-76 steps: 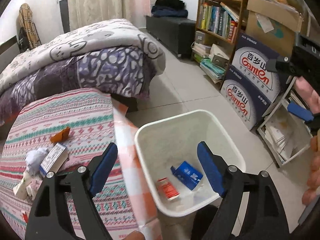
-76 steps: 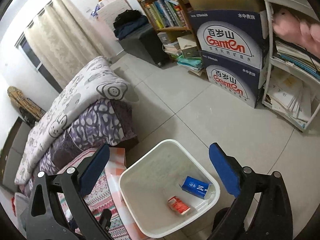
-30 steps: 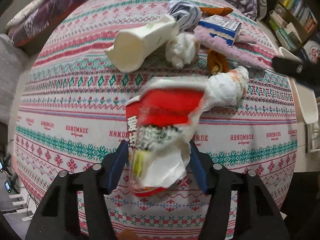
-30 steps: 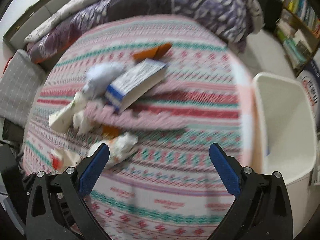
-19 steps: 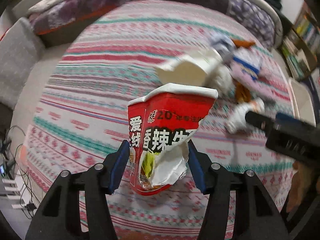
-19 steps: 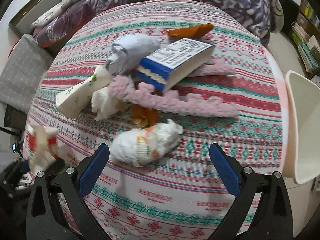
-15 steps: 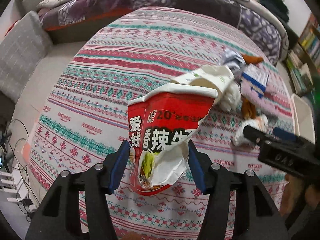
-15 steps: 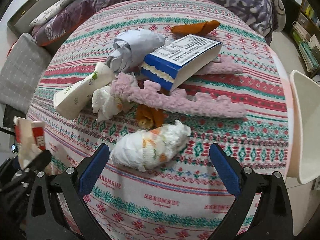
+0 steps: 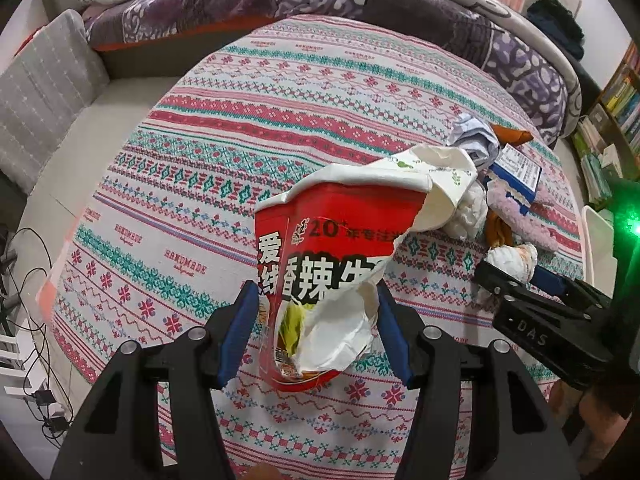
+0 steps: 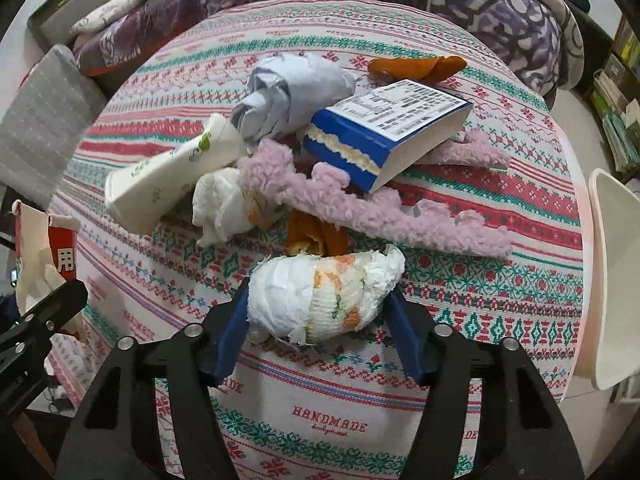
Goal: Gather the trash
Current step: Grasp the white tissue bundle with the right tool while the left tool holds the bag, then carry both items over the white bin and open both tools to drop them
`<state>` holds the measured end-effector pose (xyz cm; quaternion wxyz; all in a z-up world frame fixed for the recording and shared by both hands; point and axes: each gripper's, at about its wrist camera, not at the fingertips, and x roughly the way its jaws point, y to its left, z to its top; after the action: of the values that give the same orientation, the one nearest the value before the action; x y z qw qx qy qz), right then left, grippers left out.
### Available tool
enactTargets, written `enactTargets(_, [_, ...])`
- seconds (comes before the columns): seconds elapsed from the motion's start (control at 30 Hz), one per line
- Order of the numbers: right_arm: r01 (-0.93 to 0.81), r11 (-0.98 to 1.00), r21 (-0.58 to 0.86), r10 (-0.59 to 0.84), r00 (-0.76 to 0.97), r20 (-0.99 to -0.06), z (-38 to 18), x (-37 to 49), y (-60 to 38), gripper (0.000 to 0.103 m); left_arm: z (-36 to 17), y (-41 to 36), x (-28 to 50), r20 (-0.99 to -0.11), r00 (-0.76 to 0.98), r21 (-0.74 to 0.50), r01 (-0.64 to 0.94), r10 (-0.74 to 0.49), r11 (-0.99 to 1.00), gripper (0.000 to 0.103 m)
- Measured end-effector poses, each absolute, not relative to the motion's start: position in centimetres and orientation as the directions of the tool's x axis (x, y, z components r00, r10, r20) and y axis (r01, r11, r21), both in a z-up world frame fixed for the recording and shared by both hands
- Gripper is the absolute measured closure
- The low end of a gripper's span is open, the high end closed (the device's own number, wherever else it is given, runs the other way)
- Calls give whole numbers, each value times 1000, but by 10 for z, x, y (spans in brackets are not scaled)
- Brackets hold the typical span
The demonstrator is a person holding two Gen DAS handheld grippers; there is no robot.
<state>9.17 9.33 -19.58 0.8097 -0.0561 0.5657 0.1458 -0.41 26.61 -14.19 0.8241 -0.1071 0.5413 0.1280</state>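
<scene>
Mid-collection: left tool (image 9: 312, 336) clamped on torn red noodle packet (image 9: 328, 272), lifted above the bench (image 9: 192, 184); right tool (image 10: 316, 328) closing around crumpled white wad (image 10: 324, 296). Carton, box, fuzzy strip, peels unbinned beside white bin (image 10: 612, 276).

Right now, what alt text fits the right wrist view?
The right hand-held gripper is closing its blue fingers around a crumpled white paper wad on a patterned tablecloth. Behind lie a blue box, a purple fuzzy strip and a cream carton.
</scene>
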Motion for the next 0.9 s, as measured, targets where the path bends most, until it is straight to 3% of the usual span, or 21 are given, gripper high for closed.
enactTargets(0.3, [-306,949,76,202,405,-892,-165,89,81,44,-123,267,-2,-875,467,-53,-357,129,933,46])
enactTargets(0.57, [-305,952,21,213,611,-763,-115,80,73,44,-105,265,2,-799,570,-72,-409,193,909,46])
enactTargets(0.9, [-238,971,-27,173,775,-608,-78,74,52,43,-75,235,1,-632,697,-3,-439,338,899,46])
